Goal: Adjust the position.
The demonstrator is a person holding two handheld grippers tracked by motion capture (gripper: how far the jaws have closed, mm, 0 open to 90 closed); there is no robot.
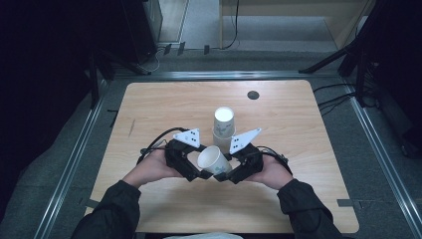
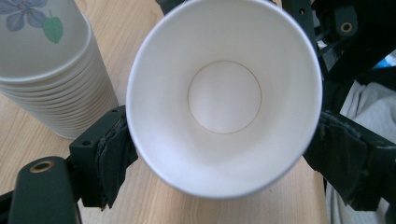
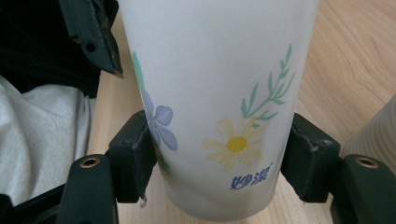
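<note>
Now, from the high view, we hold a single paper cup (image 1: 214,160) tilted between our two grippers, just in front of the stack of cups (image 1: 223,127) that stands upright mid-surface (image 1: 149,104). The left gripper (image 1: 195,172) sits at the cup's mouth side, the right gripper (image 1: 225,174) at its lower body. The step in hand looks like a handover — the cup passing to the right gripper alone. To do it well, we should keep the right grip firm but not crushing, and draw the left gripper straight back so its jaws do not catch the rim.

From the left gripper view, we look straight into the cup's (image 2: 224,98) white inside. The jaws stand wide on either side of the rim, right against it; we judge that they no longer press it. The stack (image 2: 46,70) stands just beside, on the wood.

From the right gripper view, the jaws are closed on the cup's (image 3: 215,107) flowered wall near its base — both pads press the paper, so this gripper carries the cup.
</note>
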